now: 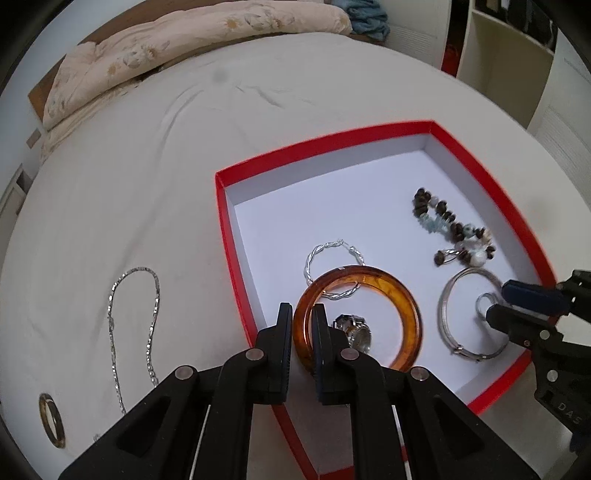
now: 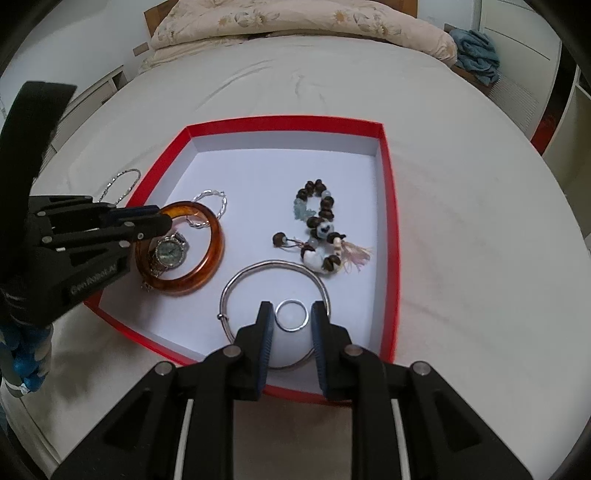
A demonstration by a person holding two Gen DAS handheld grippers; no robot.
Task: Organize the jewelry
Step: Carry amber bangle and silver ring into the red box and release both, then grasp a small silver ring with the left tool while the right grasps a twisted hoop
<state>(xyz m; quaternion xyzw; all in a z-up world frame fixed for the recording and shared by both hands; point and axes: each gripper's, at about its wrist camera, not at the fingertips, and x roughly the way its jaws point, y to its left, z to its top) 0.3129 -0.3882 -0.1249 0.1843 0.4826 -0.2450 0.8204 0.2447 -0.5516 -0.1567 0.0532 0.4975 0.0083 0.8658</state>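
Observation:
A red box (image 1: 236, 266) (image 2: 391, 206) with a white floor sits on the bed. My left gripper (image 1: 301, 317) (image 2: 162, 219) is shut on an amber bangle (image 1: 369, 280) (image 2: 216, 251), held over a watch (image 1: 356, 334) (image 2: 170, 251). My right gripper (image 2: 291, 314) (image 1: 496, 299) is open, its fingers either side of a small silver ring (image 2: 291, 315) (image 1: 485, 301) lying inside a thin silver bangle (image 2: 273, 266) (image 1: 445, 314). A twisted silver bracelet (image 1: 314, 258) (image 2: 212, 203) and a beaded bracelet (image 1: 454, 229) (image 2: 321, 225) also lie in the box.
On the white sheet left of the box lie a silver chain necklace (image 1: 147, 332) (image 2: 122, 182) and a small brown ring (image 1: 51, 421). A folded floral quilt (image 1: 184, 44) (image 2: 295, 26) lies at the bed's far end. White shelving (image 1: 517, 55) stands to the right.

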